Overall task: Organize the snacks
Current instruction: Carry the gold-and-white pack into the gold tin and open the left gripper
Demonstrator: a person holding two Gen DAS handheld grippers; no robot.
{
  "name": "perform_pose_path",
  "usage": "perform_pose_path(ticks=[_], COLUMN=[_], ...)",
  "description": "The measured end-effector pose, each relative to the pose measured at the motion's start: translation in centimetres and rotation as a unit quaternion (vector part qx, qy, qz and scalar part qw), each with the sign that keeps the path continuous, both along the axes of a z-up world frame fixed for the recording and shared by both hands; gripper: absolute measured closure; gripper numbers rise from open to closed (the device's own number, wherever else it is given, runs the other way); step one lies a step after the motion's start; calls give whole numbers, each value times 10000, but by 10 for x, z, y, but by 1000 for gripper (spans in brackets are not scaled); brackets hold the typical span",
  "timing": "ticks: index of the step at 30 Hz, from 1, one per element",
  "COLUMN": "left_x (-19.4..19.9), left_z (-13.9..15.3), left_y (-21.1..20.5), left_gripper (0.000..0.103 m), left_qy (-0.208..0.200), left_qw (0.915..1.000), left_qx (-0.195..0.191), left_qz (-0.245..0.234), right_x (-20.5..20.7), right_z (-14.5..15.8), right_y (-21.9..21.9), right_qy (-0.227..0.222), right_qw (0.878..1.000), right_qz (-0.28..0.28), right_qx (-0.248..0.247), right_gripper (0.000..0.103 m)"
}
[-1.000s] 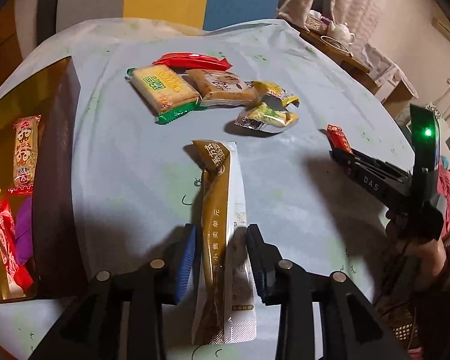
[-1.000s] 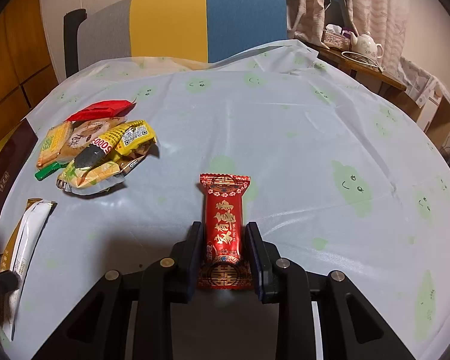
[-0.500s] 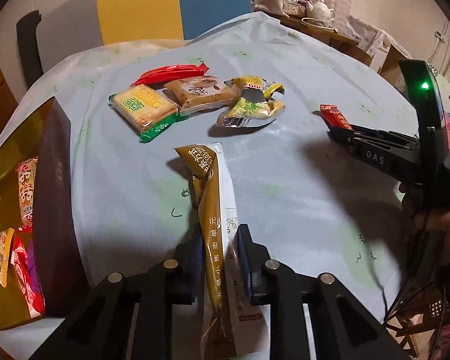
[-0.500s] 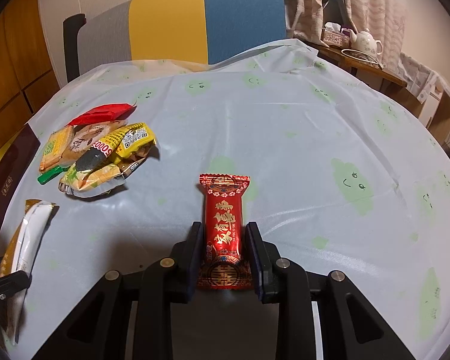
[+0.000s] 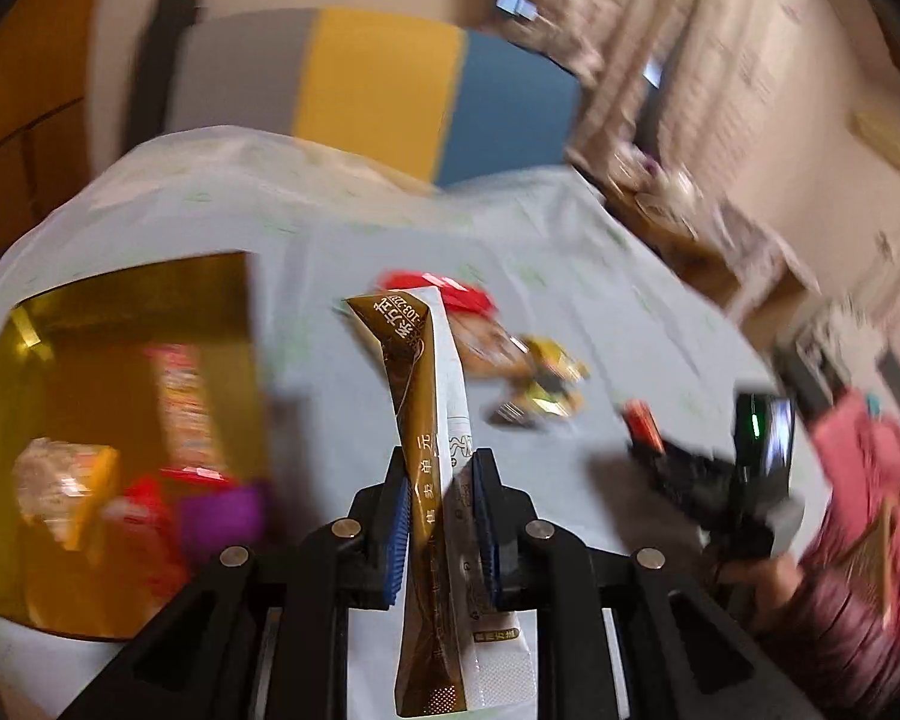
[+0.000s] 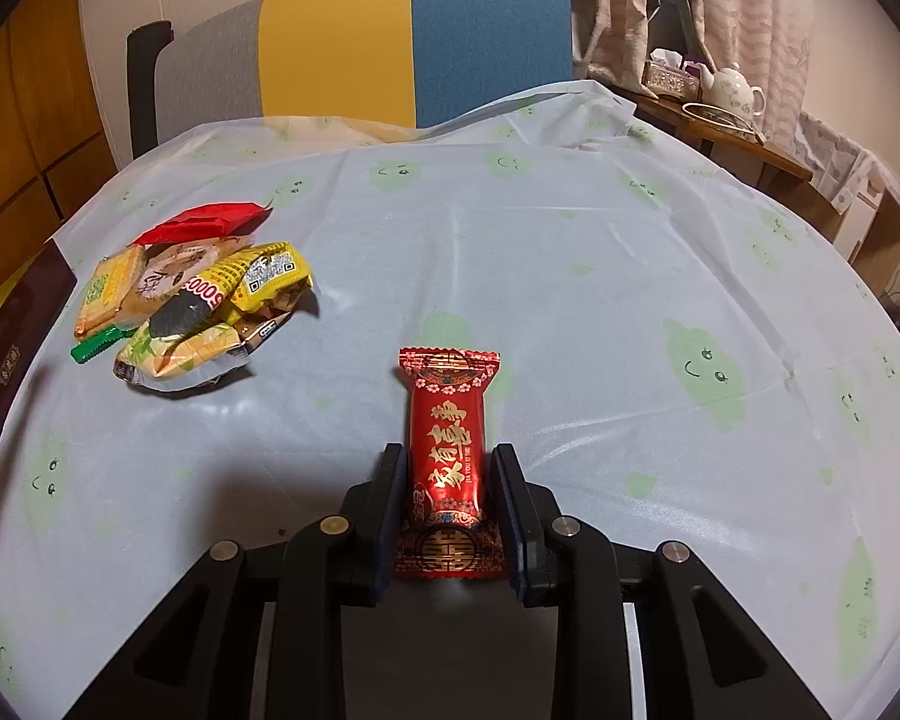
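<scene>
My left gripper (image 5: 439,468) is shut on a long gold-and-white snack packet (image 5: 432,420) and holds it lifted above the table, near the gold box (image 5: 126,312) at the left, which holds several snacks. My right gripper (image 6: 447,468) is shut on a red snack packet (image 6: 447,420) with gold characters, low over the tablecloth; it also shows in the left wrist view (image 5: 645,426). A pile of loose snacks (image 6: 192,300) lies on the table at the left; the left wrist view shows it blurred (image 5: 510,354).
A pale blue tablecloth with green faces (image 6: 630,300) covers the round table. A grey, yellow and blue chair (image 6: 360,42) stands behind it. A side table with a teapot (image 6: 732,90) is at the back right. The box's dark wall (image 6: 6,348) is at the left edge.
My left gripper has shut on the gold-and-white packet, lifted it off the table and swung left toward the gold box. My right gripper has stayed still with the red packet.
</scene>
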State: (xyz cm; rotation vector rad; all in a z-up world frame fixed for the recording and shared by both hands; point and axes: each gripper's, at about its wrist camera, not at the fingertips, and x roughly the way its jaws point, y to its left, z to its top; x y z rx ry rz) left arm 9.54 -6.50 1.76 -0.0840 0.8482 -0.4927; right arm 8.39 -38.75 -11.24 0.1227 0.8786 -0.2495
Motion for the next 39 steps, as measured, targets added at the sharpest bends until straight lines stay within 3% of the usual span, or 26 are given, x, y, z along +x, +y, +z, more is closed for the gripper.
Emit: perform_pose_path(ticks=[3, 7, 14, 17, 22, 39], left_x=[27, 71, 115, 126, 115, 24], left_z=[3, -14, -49, -61, -56, -35], left_y=[43, 89, 119, 116, 130, 119], left_gripper=[83, 83, 84, 84, 77, 72], left_qy=[79, 446, 831, 933, 880, 393], left_qw=[9979, 9883, 9717, 9684, 9668, 9763], left_qx=[-68, 42, 236, 475, 251, 669], left_qz=[643, 1458, 2198, 2265, 2386, 2019], right_x=[1, 1, 2, 2, 3, 5], right_z=[0, 1, 0, 0, 0, 1], right_y=[2, 7, 9, 10, 11, 12], right_qy=[32, 52, 70, 86, 85, 175], right_qw=[10000, 9998, 9998, 9997, 9997, 9995], right_qz=[0, -15, -38, -45, -48, -46], right_qx=[-85, -169, -179, -213, -211, -257], right_gripper=[74, 74, 74, 74, 74, 74])
